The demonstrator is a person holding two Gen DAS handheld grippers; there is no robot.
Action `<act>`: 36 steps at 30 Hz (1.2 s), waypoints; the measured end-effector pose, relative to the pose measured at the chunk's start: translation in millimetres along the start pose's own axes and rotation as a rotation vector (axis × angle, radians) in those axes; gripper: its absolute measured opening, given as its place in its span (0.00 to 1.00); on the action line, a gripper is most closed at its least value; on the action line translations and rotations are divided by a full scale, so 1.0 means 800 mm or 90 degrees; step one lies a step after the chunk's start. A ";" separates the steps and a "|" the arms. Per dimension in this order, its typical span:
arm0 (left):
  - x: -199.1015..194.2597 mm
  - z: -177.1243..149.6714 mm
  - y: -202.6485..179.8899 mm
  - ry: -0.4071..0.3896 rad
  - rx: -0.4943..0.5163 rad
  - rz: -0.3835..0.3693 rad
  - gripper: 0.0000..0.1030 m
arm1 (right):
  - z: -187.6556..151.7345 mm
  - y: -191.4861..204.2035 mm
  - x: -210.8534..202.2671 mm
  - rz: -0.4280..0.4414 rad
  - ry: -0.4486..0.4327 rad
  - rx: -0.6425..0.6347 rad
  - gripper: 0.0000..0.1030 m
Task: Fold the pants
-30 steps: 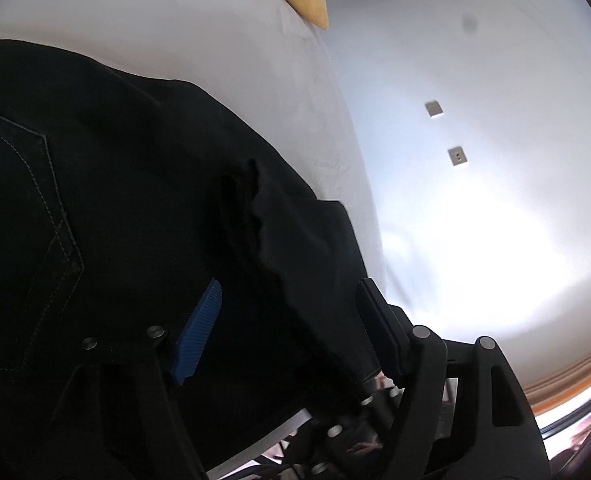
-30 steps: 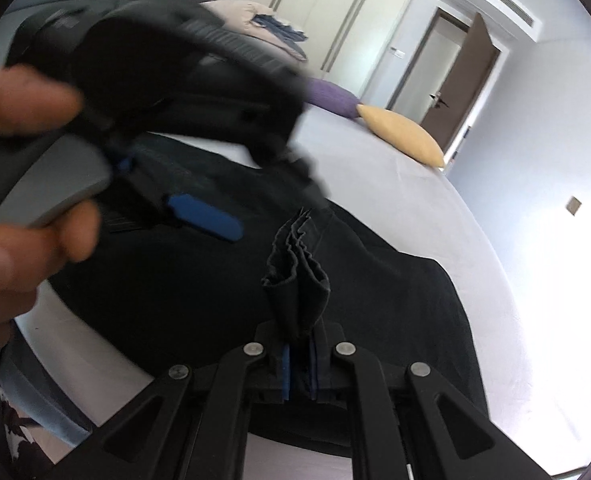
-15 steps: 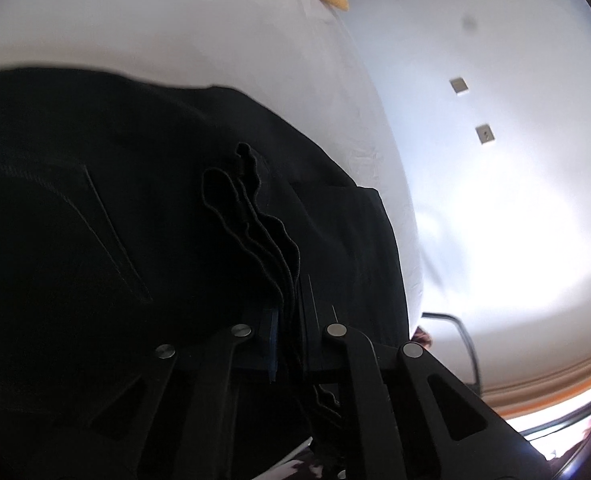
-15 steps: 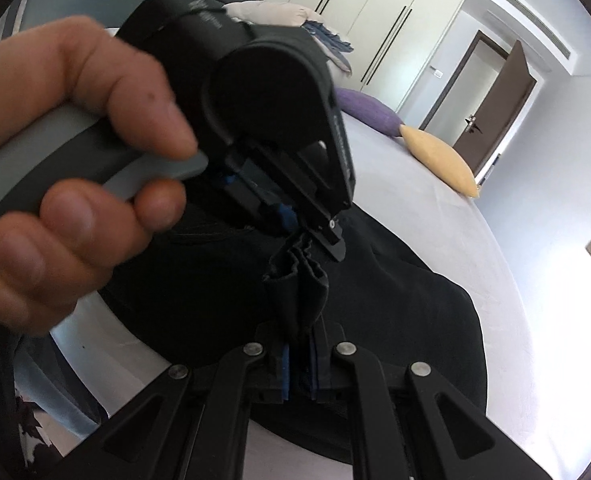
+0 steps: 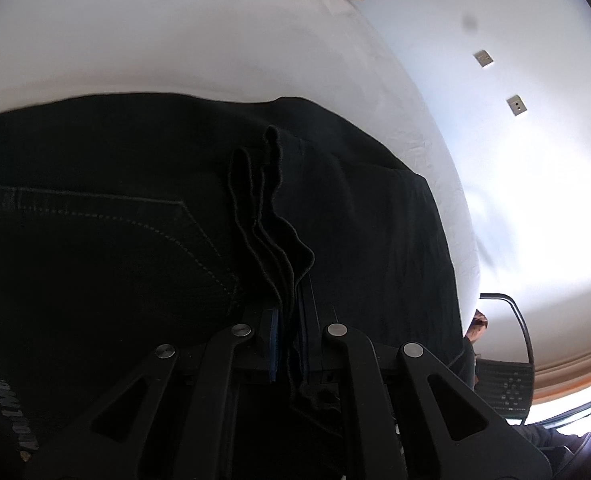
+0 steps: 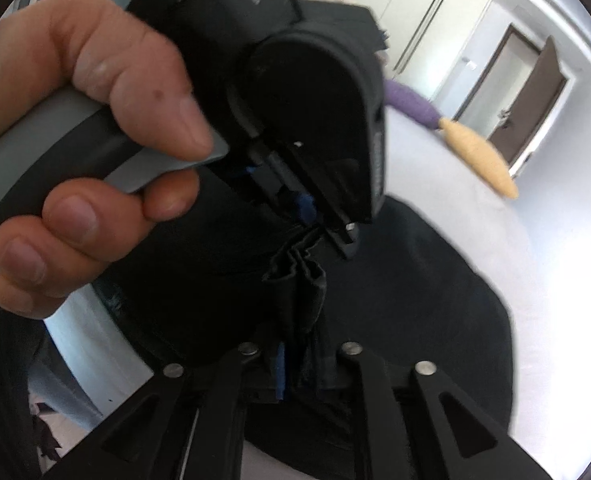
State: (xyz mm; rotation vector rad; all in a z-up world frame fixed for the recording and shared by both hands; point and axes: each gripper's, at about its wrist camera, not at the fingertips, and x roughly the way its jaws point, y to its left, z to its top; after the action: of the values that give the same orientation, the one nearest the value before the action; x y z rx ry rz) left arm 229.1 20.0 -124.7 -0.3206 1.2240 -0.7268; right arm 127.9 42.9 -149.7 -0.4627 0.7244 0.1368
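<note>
Black pants [image 5: 115, 248] lie on a white bed [image 5: 175, 40], a back pocket with pale stitching at the left. My left gripper [image 5: 291, 344] is shut on a bunched wad of several layers of the pants edge [image 5: 271, 216]. My right gripper [image 6: 295, 360] is shut on a similar bunch of the same fabric [image 6: 299, 280]. In the right wrist view the left gripper [image 6: 315, 216], held by a hand [image 6: 87, 152], pinches the cloth just above my right one. The rest of the pants [image 6: 415, 300] spreads over the bed.
A yellow pillow [image 6: 479, 160] and a purple one [image 6: 411, 104] lie at the bed's far end, near wardrobes and a brown door [image 6: 535, 92]. A black chair [image 5: 503, 376] stands beside the bed by the white wall [image 5: 515, 160].
My left gripper was open beside the fabric a second ago; it has closed on the bunched edge and come close to my right gripper. The right gripper has kept its hold.
</note>
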 end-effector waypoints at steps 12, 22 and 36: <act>-0.039 -0.003 -0.002 -0.037 0.043 0.148 0.09 | -0.050 -0.136 -0.081 0.224 -0.016 0.230 0.56; 0.019 -0.060 -0.100 -0.015 0.233 0.234 0.09 | -0.113 -0.399 -0.032 0.428 -0.025 0.569 0.11; 0.034 -0.084 -0.078 -0.044 0.169 0.203 0.09 | -0.153 -0.406 0.137 0.533 0.084 0.737 0.00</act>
State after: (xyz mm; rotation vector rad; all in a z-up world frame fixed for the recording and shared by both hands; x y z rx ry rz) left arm 150.0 -33.5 -130.7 0.0676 1.0666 -0.5865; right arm 225.4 -306.1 -185.9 0.9656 0.9604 0.4322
